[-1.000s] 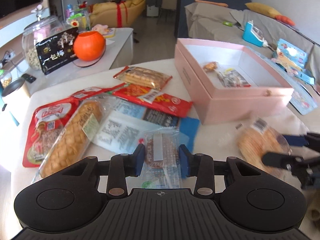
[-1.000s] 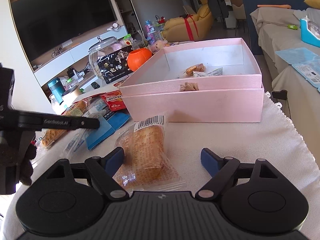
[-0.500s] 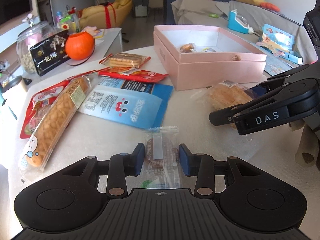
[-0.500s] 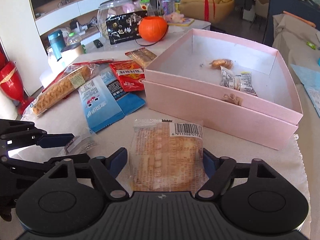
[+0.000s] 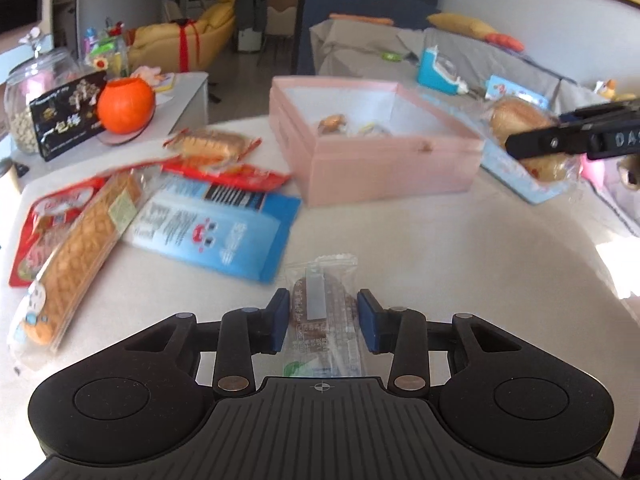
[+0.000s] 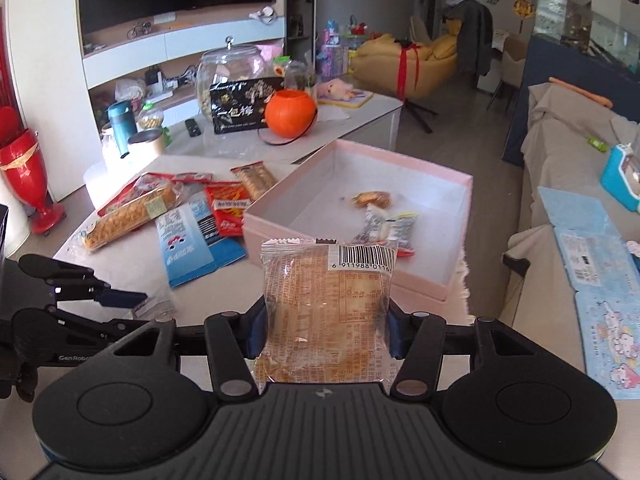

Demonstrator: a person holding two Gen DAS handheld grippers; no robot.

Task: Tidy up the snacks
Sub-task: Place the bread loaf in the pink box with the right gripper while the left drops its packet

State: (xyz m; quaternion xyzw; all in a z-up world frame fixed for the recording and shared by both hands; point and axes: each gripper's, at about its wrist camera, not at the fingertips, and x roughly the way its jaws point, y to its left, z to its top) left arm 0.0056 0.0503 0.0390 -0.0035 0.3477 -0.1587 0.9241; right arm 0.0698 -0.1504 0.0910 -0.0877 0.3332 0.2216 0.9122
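The right tool [image 6: 326,336] is closing, pinching a wrapped bread packet [image 6: 326,312] by its sides and carrying it clear of the surface [image 5: 460,248], presumably so it can drop into the open pink box [image 6: 460,216] at twelve o'clock; the left tool [image 5: 323,320] is gripping a small clear-wrapped snack [image 5: 322,312], likely bound there too; more packets [image 5: 208,224] are waiting at ten o'clock of it.

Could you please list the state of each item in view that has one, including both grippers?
Pink box: open, lidless, a few snacks inside.
Left gripper: shut on small snack packet.
Right gripper: closing on bread packet, lifted off the table.
Glass jar: lid on.
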